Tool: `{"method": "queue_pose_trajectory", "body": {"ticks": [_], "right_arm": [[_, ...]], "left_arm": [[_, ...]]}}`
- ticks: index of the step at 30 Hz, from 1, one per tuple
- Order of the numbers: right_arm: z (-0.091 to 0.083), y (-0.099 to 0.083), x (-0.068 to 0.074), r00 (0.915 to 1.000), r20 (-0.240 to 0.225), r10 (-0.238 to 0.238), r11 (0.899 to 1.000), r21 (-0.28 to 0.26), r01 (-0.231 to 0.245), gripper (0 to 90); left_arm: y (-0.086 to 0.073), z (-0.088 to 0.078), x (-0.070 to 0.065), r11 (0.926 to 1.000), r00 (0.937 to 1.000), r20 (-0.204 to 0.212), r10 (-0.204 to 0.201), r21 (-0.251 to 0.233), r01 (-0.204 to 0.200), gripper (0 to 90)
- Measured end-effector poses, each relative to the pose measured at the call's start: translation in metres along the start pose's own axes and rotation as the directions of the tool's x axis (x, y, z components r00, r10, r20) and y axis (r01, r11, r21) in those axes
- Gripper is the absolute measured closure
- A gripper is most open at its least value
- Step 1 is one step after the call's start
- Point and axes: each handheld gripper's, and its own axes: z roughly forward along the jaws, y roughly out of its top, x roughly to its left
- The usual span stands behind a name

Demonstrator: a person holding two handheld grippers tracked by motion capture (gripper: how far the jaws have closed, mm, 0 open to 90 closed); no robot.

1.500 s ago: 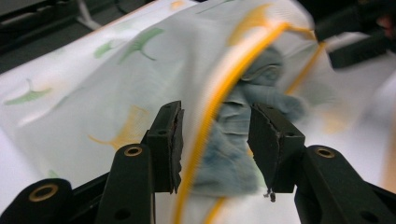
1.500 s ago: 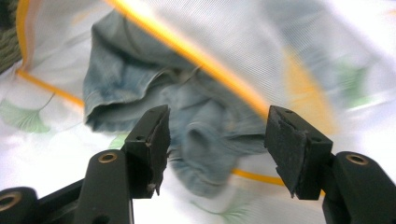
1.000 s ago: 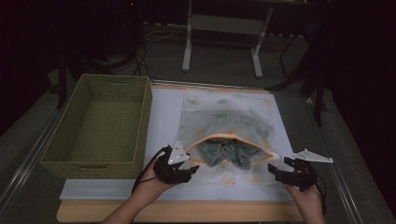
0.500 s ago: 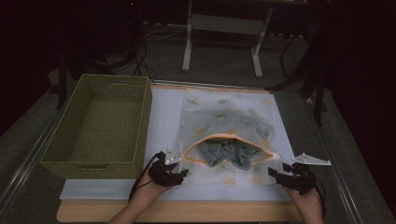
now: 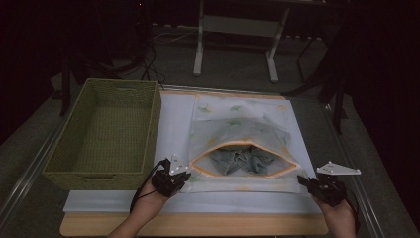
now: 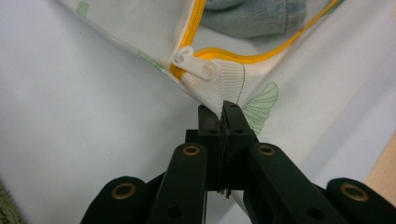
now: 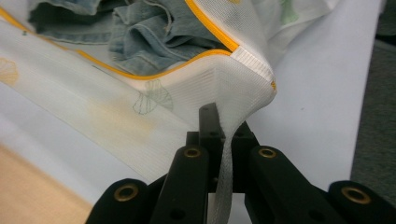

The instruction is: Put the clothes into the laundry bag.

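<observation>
A white mesh laundry bag (image 5: 242, 116) with a yellow zipper lies on the white sheet, its mouth gaping over blue denim clothes (image 5: 237, 162). My left gripper (image 5: 184, 174) has just closed on the bag's near left corner (image 6: 219, 91), right below the white zipper pull (image 6: 194, 63). My right gripper (image 5: 300, 180) has likewise just closed, pinching the mesh at the near right corner (image 7: 243, 88). Fabric runs between its jaws. The denim (image 7: 154, 35) shows inside the opening.
A woven green basket (image 5: 106, 134) stands empty left of the bag. The white sheet (image 5: 173, 116) covers the table; a wooden front edge (image 5: 198, 225) lies near the person's hands. A metal stand (image 5: 235, 25) is behind the table.
Both grippers have closed on the bag's near corners. The left hand slid a little left and down toward the corner; the bag's mouth looks stretched wider.
</observation>
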Motion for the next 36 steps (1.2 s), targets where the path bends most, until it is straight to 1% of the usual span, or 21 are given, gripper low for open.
{"method": "queue_pose_trajectory", "body": {"ticks": [5, 6, 7, 8, 9, 11, 12, 13, 15, 16, 17, 19, 20, 23, 24, 25, 26, 29, 30, 34, 36], "right_arm": [[0.002, -0.011, -0.002, 0.9997, -0.023, 0.007, 1.0, 0.024, -0.007, 88.2], [0.005, -0.015, -0.004, 0.9989, -0.04, 0.025, 0.999, 0.032, -0.024, 88.2], [0.012, -0.022, -0.007, 0.9986, -0.039, 0.037, 0.998, 0.055, -0.035, 88.1], [0.012, -0.022, -0.007, 0.9986, -0.039, 0.037, 0.998, 0.055, -0.035, 88.1], [0.02, -0.026, -0.007, 0.9989, -0.033, 0.033, 0.994, 0.107, -0.029, 84.8], [0.022, -0.027, -0.007, 0.9986, -0.038, 0.036, 0.992, 0.125, -0.031, 64.9], [0.022, -0.027, -0.007, 0.9986, -0.038, 0.036, 0.992, 0.125, -0.031, 64.9], [0.016, -0.023, -0.007, 0.9996, -0.009, 0.026, 0.997, 0.077, -0.025, 52.6], [0.007, -0.015, -0.005, 0.9998, 0.001, 0.02, 1.0, 0.02, -0.02, 47.3], [0.002, -0.011, -0.002, 0.9999, 0.008, 0.006, 1.0, -0.018, -0.006, 45.6], [-0.003, -0.007, 0.001, 0.9999, 0.014, -0.004, 0.999, -0.046, 0.005, 40.2], [-0.009, 0.004, 0.008, 0.9989, 0.031, -0.037, 0.995, -0.086, 0.039, 36.0], [-0.009, 0.004, 0.008, 0.9989, 0.031, -0.037, 0.995, -0.086, 0.039, 36.0], [-0.011, 0.019, 0.019, 0.9976, 0.025, -0.065, 0.991, -0.113, 0.067, 27.9], [-0.011, 0.024, 0.023, 0.9974, 0.019, -0.07, 0.99, -0.125, 0.072, 27.9], [-0.01, 0.028, 0.027, 0.9967, 0.017, -0.079, 0.987, -0.138, 0.081, 27.9], [-0.007, 0.035, 0.036, 0.9953, 0.001, -0.097, 0.984, -0.149, 0.096, 28.1], [-0.003, 0.041, 0.045, 0.9914, -0.009, -0.13, 0.98, -0.152, 0.127, 28.4], [-0.001, 0.043, 0.05, 0.9895, -0.013, -0.144, 0.979, -0.15, 0.14, 29.1], [0.009, 0.052, 0.071, 0.9771, -0.056, -0.205, 0.97, -0.148, 0.195, 31.1], [0.013, 0.056, 0.079, 0.9707, -0.082, -0.226, 0.966, -0.149, 0.212, 32.0]], "left_arm": [[-0.008, 0.001, -0.003, 0.9999, 0.9997, 0.023, -0.011, -0.002, 0.011, 89.3], [-0.009, 0.003, -0.003, 0.9998, 0.9991, 0.04, -0.015, 0.013, 0.015, 89.3], [-0.011, 0.01, -0.005, 0.9981, 0.9977, 0.067, -0.012, 0.061, 0.008, 89.0], [-0.011, 0.01, -0.005, 0.9981, 0.9977, 0.067, -0.012, 0.061, 0.008, 88.8], [-0.013, 0.013, -0.006, 0.9971, 0.997, 0.077, -0.008, 0.076, 0.002, 87.6], [-0.014, 0.015, -0.008, 0.996, 0.9953, 0.097, -0.002, 0.089, -0.007, 74.0], [-0.014, 0.014, -0.01, 0.9975, 0.9958, 0.091, 0.005, 0.07, -0.011, 74.0], [-0.013, 0.011, -0.01, 0.9992, 0.9965, 0.083, 0.009, 0.038, -0.012, 56.9], [-0.011, 0.005, -0.009, 0.9999, 0.996, 0.088, -0.015, -0.003, 0.015, 54.8], [-0.009, 0.002, -0.006, 0.9981, 0.9961, 0.067, -0.058, -0.019, 0.059, 51.2], [-0.009, 0.002, -0.006, 0.9981, 0.9961, 0.067, -0.058, -0.019, 0.059, 50.9], [-0.009, 0.003, -0.001, 0.9951, 0.9939, 0.053, -0.097, -0.016, 0.098, 47.3], [-0.009, 0.004, 0.001, 0.9927, 0.9923, 0.036, -0.119, -0.018, 0.12, 47.3], [-0.009, 0.006, 0.004, 0.9878, 0.987, 0.041, -0.155, -0.003, 0.155, 46.4], [-0.009, 0.008, 0.005, 0.9854, 0.9831, 0.067, -0.17, 0.003, 0.17, 46.4], [-0.009, 0.009, 0.006, 0.984, 0.9816, 0.069, -0.178, 0.006, 0.178, 46.4], [-0.009, 0.01, 0.005, 0.986, 0.9844, 0.057, -0.167, 0.008, 0.166, 46.7], [-0.008, 0.014, 0.006, 0.987, 0.9834, 0.084, -0.161, 0.021, 0.159, 48.2], [-0.008, 0.016, 0.008, 0.9868, 0.9779, 0.132, -0.162, 0.029, 0.16, 51.1], [-0.01, 0.023, 0.008, 0.9882, 0.9769, 0.155, -0.147, 0.065, 0.138, 66.9], [-0.01, 0.024, 0.007, 0.9902, 0.9782, 0.163, -0.129, 0.075, 0.118, 83.5]]}}
